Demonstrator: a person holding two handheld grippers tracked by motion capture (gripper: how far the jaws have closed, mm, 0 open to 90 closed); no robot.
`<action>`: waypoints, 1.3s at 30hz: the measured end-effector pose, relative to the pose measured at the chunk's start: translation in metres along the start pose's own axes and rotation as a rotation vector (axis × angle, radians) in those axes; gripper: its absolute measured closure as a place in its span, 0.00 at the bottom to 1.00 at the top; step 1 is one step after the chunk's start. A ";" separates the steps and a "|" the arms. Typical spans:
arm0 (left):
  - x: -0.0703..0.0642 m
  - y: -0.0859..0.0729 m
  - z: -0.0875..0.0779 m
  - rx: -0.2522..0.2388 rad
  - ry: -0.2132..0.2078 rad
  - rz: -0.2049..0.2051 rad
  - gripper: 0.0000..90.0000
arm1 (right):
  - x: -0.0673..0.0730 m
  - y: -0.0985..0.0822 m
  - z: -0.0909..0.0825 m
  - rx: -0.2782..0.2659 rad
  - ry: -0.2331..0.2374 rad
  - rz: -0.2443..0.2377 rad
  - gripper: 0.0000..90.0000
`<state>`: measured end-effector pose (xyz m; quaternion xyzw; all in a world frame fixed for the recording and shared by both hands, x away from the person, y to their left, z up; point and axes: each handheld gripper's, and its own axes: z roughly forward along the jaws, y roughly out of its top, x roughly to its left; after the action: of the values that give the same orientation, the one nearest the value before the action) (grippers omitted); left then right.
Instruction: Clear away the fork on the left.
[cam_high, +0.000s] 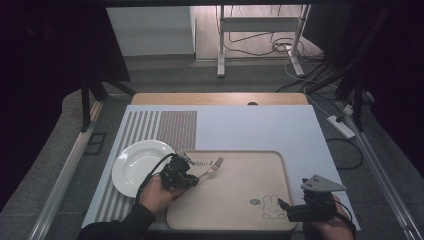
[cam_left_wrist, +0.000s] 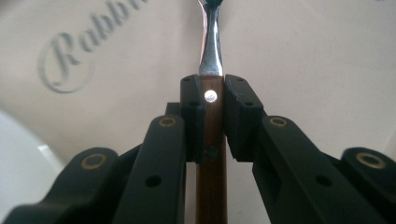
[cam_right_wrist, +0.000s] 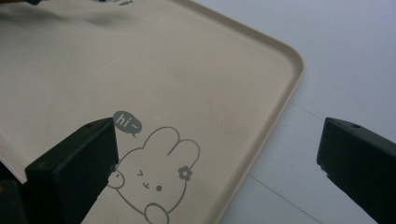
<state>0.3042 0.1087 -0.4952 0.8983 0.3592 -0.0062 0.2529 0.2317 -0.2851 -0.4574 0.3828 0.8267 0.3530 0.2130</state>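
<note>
From above, my left claw sits over the near left corner of the beige tray, my hand wrapped round its body. It is clamped on the handle of a fork, which sticks out ahead of the claw to the upper right, tines out over the tray's far left part, just past a line of small print on the tray. Just to the left of this claw lies a white plate on the striped part of the pale blue mat. My right claw rests at the tray's near right corner, its grey three-cornered plate on top, pointing left toward the rabbit drawing right in front of it.

Along my left claw, both black pads press on the fork's brown wooden handle, a bright rivet showing between them. The steel neck of the fork runs straight ahead and up from the pads. Behind it is the tray's surface with the cursive word "Rabbit" up to the left, and the white plate's edge at lower left.

Along my right claw, the jaws stand wide apart with nothing between them. Below and ahead lies the tray; the winking rabbit with its "hi~" bubble sits beside my left jaw, and the mat beyond my right jaw.
</note>
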 end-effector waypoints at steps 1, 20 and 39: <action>-0.003 -0.001 0.003 0.004 -0.005 0.009 0.87 | 0.000 0.000 0.000 0.000 0.001 0.000 0.00; -0.018 0.013 0.007 -0.056 -0.045 0.089 0.96 | 0.000 0.001 0.001 -0.005 0.004 0.000 0.00; -0.020 0.031 0.042 -0.042 -0.024 0.163 0.99 | 0.000 0.000 0.001 -0.001 0.005 -0.002 0.00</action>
<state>0.3166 0.0577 -0.5145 0.9189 0.2819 0.0114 0.2756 0.2328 -0.2848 -0.4578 0.3812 0.8275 0.3539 0.2115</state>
